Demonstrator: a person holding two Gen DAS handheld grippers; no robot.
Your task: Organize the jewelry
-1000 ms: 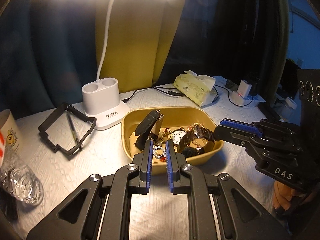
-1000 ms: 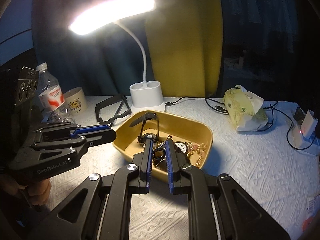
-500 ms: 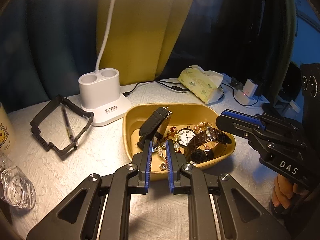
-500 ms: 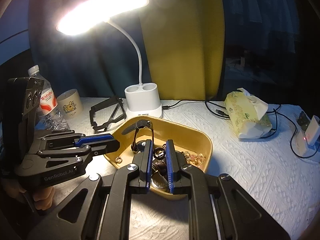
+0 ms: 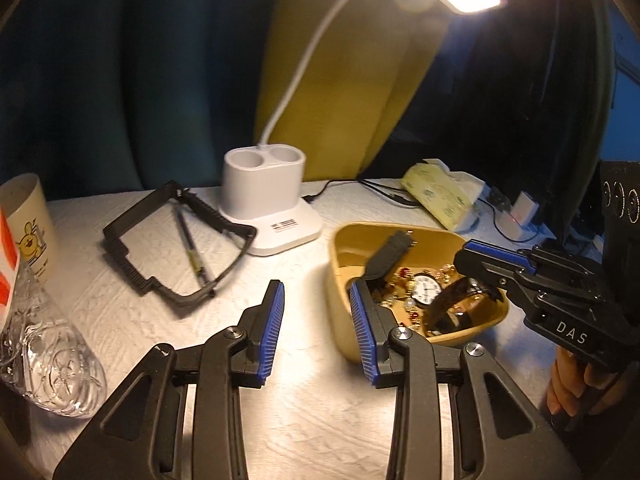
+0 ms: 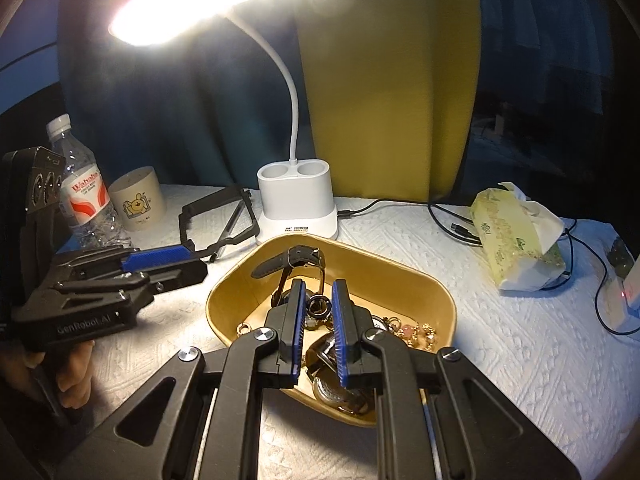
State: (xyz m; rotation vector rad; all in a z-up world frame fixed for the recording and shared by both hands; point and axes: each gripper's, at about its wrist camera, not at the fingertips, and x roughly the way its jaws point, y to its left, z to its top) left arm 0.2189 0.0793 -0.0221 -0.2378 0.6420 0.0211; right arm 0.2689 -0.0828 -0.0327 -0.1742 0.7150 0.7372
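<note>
The left gripper (image 5: 317,322) has just been opened, empty; the right gripper (image 6: 317,322) is closed, empty. The watch (image 5: 427,290) in the tray (image 5: 340,256) is best taken by its stiff strap.

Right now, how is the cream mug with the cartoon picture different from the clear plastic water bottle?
The clear plastic water bottle is taller than the cream cartoon mug. The bottle is see-through with a red-and-white label; the mug is solid cream. The bottle has a white cap; the mug is open-topped. Both stand upright, side by side.
</note>
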